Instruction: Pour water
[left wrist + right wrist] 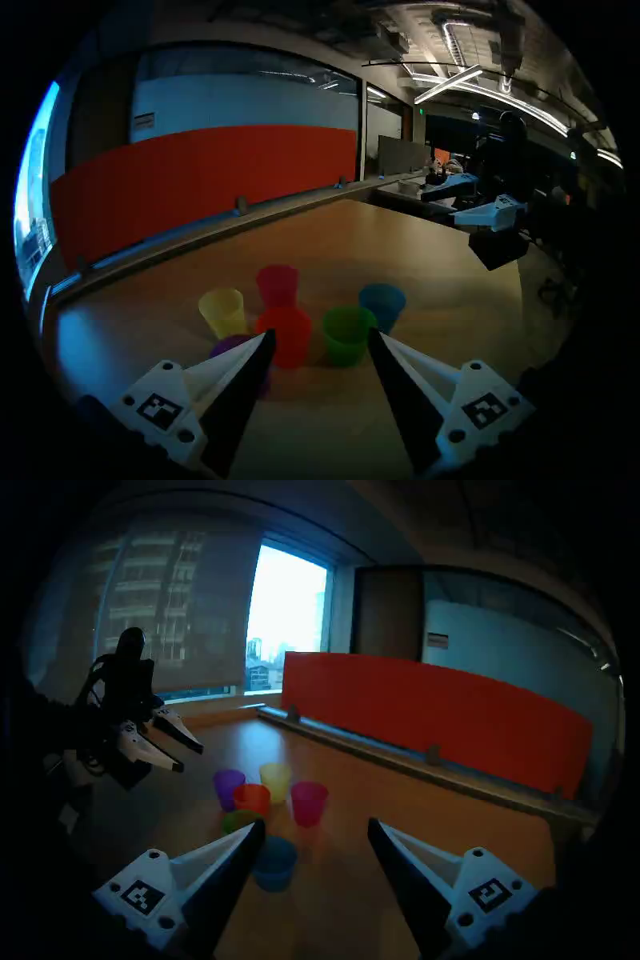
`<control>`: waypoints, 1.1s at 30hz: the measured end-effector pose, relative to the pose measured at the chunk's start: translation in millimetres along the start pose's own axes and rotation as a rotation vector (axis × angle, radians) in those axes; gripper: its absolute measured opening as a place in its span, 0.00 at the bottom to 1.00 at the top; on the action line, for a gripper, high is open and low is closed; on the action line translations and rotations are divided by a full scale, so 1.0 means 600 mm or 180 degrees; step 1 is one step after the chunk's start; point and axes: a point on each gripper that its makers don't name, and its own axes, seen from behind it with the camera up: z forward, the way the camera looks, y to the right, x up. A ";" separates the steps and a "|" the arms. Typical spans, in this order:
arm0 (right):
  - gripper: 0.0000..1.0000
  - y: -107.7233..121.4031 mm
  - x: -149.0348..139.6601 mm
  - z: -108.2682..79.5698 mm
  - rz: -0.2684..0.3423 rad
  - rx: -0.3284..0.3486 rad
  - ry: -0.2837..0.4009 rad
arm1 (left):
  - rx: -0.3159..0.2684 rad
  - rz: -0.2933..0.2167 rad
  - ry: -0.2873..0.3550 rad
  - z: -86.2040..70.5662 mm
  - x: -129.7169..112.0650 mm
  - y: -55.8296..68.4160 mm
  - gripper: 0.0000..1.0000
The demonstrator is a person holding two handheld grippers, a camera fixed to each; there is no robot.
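The left tool [320,336] is spread apart and holds nothing, and so is the right tool [316,824]. Just ahead of the left tool, on the wooden tabletop [416,240], six cups stand clustered: red cup [286,334], green cup [347,334], purple cup [230,345], yellow cup [222,310], pink cup [278,284] and blue cup [382,304].

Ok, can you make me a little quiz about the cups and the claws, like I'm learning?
1. True or false: the left claw is gripping the red cup.
2. Which one stands nearest the right claw? A) white cup B) blue cup C) black cup
3. How many cups stand on the table?

Key: 1 false, it is open and holds nothing; 2 B; 3 six.
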 end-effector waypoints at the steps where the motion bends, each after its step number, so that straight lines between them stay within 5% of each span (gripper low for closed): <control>1: 0.99 -0.001 -0.005 0.002 -0.0007 0.0008 -0.0016 | -0.0010 0.0010 -0.0013 0.003 -0.004 0.002 0.85; 17: 0.99 -0.026 -0.069 0.031 -0.0157 0.0135 -0.0256 | -0.0176 0.0107 -0.0243 0.043 -0.074 0.026 0.85; 33: 0.99 -0.036 -0.104 0.056 -0.0171 0.0251 -0.0396 | -0.0203 0.0154 -0.0330 0.076 -0.102 0.024 0.84</control>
